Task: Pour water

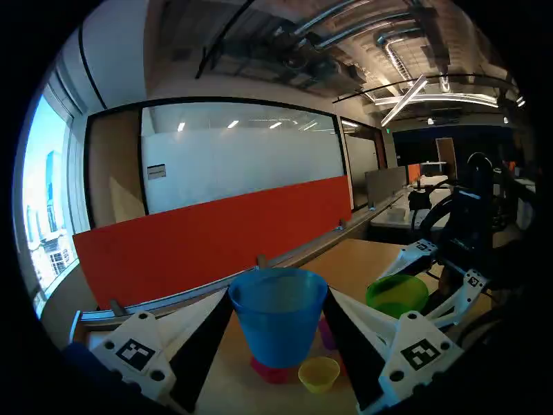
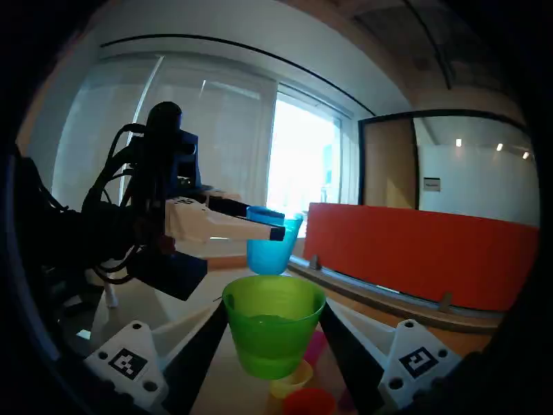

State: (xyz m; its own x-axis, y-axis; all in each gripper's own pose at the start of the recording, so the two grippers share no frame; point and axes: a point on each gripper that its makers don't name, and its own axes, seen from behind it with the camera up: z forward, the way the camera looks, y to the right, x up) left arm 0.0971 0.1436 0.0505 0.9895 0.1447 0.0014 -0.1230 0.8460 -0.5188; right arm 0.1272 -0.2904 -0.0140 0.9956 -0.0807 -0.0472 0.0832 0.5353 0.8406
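An orange partition [image 1: 207, 242] is running along the far edge of the wooden worktop [image 1: 352, 263], well beyond both pairs of fingers.

The left gripper [image 1: 276, 296] is clamping a blue cup [image 1: 276, 315] between its two fingers, which are closed in against opposite sides of the cup wall. The cup is standing upright in the grip, its long axis vertical and its open mouth facing up, and it is hanging above the worktop. Its own body is hiding its base and part of what is lying under it. In the right gripper view the same cup [image 2: 271, 252] is appearing farther off, ahead of the right fingers and above them, with one left finger crossing its front; dark cables are covering the hand behind it.

The right gripper [image 2: 273, 308] is gripping a green cup [image 2: 273, 332] the same way, fingers pressing on both sides, mouth up, axis vertical. A darker band is showing through its lower wall; whether that is water is hard to make out. In the left gripper view it is sitting ahead of the right-hand finger.

Below the fingertips, small cups are resting on the worktop: a yellow cup [image 1: 319, 373], a red cup [image 1: 273, 373] partly hidden under the blue one, and a pink cup [image 1: 326, 335] mostly cut off by the finger.
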